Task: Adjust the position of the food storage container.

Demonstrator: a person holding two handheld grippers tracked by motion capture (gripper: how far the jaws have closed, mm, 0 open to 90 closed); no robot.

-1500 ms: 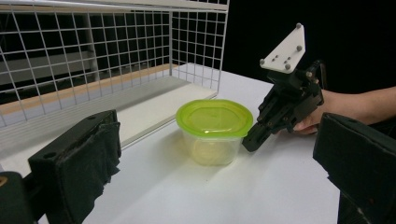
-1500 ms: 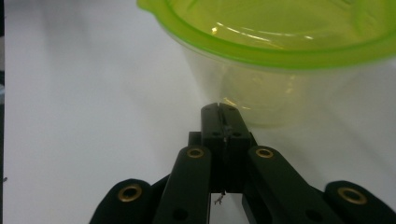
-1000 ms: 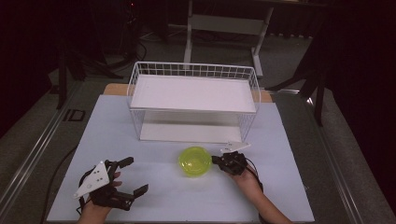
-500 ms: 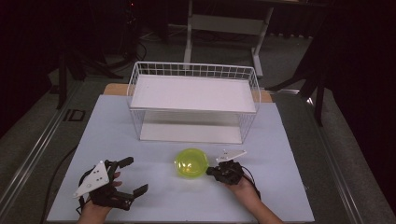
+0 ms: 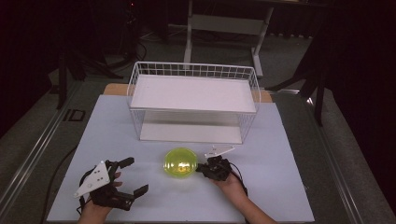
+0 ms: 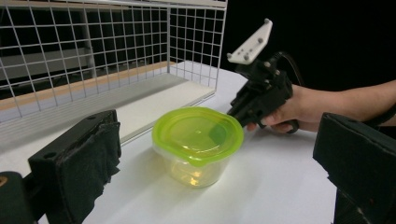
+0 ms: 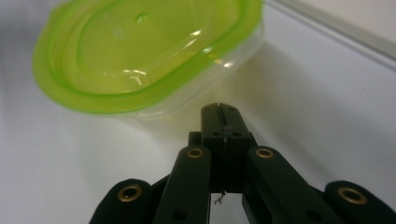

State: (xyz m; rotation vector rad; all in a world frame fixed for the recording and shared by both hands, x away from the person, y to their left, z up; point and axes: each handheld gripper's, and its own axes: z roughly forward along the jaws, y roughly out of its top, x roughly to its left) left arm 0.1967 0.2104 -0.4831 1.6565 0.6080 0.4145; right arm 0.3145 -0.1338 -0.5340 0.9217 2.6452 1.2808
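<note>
Presently: round clear container with a green lid point(image 5: 180, 163) stands on the white tabletop point(image 5: 280, 186) just before the wire shelf rack point(image 5: 194, 100); right gripper point(image 5: 201, 169), jaws clenched on nothing, noses its rim, while the left gripper point(image 5: 133, 176) rests released, well apart. Risk: a closed-jaw shove may tip or skid the light tub, or pop its lid. Surroundings: dim room, dark floor, metal table legs behind.

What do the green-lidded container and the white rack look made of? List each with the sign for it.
Container: likely clear glossy plastic; the table shows through its wall.
Lid: translucent green plastic, probably slightly flexible; highlights glint on it.
Rack: thin wire grid, apparently white-coated metal, with flat matte white shelves.
</note>
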